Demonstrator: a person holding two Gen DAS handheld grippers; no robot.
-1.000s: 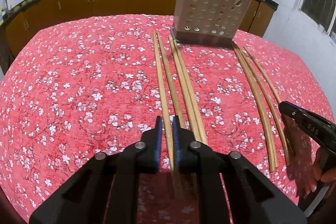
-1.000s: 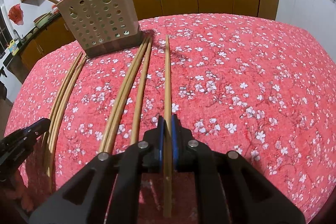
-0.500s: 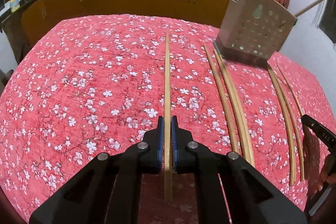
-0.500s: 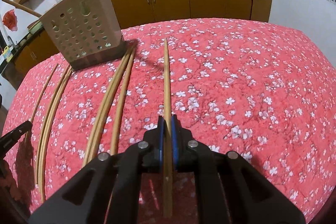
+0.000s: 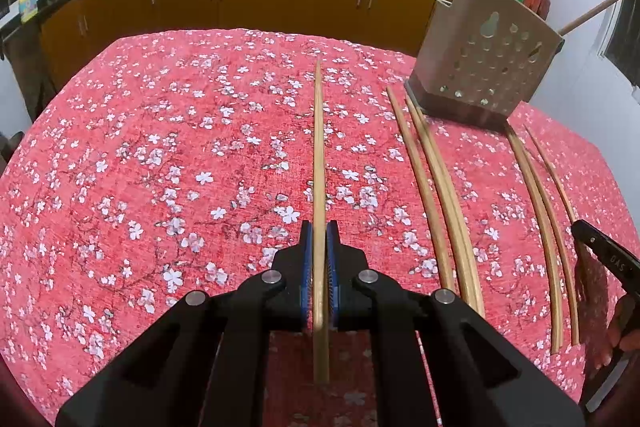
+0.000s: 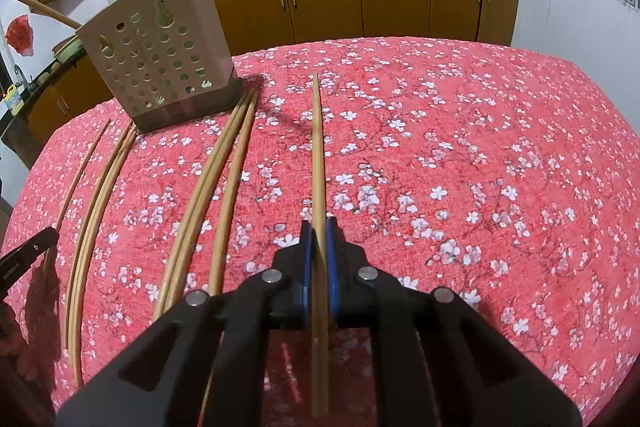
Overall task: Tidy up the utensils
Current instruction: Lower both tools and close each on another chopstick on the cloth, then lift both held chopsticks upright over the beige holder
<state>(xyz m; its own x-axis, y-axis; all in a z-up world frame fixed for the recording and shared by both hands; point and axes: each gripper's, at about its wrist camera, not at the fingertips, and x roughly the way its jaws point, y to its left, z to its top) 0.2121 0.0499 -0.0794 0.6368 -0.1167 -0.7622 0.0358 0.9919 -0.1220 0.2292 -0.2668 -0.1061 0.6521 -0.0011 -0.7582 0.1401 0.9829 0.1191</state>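
Chopstick (image 5: 318, 163) clamped between blue pads of left gripper (image 5: 319, 267), tip pointing out over red floral tablecloth (image 5: 160, 167). Second chopstick (image 6: 318, 163) pinched same way by right gripper (image 6: 319, 267). Loose chopsticks (image 5: 436, 195) left lying on cloth between both grippers, far ends near perforated beige utensil holder (image 5: 484, 63), which is parked upright at far table edge.

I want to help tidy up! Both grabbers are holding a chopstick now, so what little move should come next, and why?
Probably lift the left gripper's chopstick and carry it toward the holder. Its jaws are shut on that chopstick, the right gripper likewise grips its own chopstick, and the holder stands upright at the far side of the table.
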